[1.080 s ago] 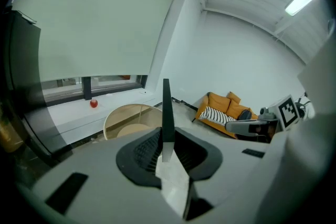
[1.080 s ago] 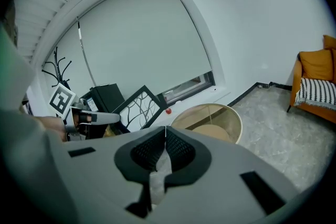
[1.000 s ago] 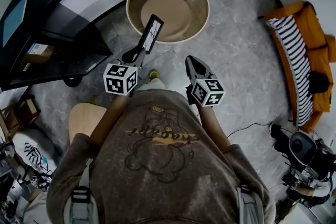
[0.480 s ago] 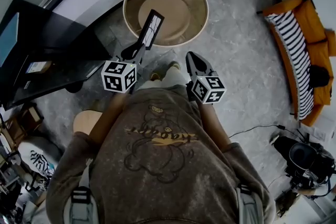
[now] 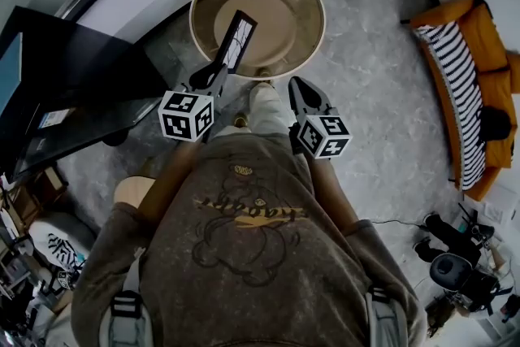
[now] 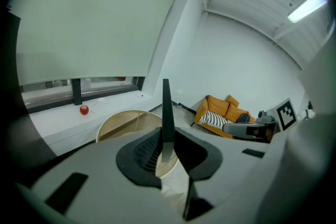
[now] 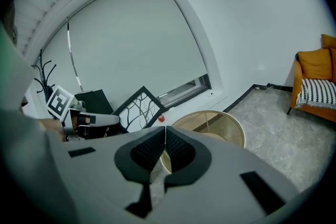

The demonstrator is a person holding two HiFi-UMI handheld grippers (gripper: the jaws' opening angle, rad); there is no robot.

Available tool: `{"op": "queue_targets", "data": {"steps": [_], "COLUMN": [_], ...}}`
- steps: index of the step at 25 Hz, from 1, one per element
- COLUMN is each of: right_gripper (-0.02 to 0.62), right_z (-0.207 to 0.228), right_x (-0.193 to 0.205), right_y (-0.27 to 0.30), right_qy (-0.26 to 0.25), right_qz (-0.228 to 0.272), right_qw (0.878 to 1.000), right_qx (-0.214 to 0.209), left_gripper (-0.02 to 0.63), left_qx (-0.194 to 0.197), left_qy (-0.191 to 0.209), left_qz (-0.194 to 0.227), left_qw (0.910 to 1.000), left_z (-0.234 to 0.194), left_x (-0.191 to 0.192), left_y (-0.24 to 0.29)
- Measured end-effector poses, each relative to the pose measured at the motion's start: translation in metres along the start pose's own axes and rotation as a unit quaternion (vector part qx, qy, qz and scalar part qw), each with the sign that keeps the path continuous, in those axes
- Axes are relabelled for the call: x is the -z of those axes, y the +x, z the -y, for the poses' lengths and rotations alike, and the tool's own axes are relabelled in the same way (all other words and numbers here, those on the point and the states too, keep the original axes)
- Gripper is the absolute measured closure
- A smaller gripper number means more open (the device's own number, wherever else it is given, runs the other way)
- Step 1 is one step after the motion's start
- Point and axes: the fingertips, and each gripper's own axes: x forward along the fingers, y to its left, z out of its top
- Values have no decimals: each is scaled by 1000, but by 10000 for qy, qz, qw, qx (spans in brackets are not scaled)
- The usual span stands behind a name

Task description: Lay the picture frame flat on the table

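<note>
Transport step. Left tongs (image 5: 213,77) pinch frame (image 5: 234,43) by lower edge; frame stands upright in air, over near rim of round counter (image 5: 307,6). Right tongs (image 5: 296,89) pressed together, empty. Next, likely: carry frame over counter top, tilt flat, lower, release.

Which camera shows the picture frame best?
The right gripper view: the picture frame shows its front, with the branch drawing. The left gripper view sees only its thin edge between the jaws; the head view shows it small and slanted.
</note>
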Motion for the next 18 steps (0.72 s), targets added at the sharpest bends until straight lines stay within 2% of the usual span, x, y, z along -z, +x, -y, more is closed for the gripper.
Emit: {"op": "queue_targets", "data": {"steps": [18], "right_gripper": [575], "right_z": [36], "right_x": [-24], "right_y": [61], "right_qy": [25], "right_qz": [-193], "right_qw": [9997], "right_qx": [-154], "left_gripper": [524], "left_qx": [-90], "left_qy": [-211], "left_qz": [-233], "left_qw": [9995], "left_z": [-26], "left_x": [-10], "left_y": [65]}}
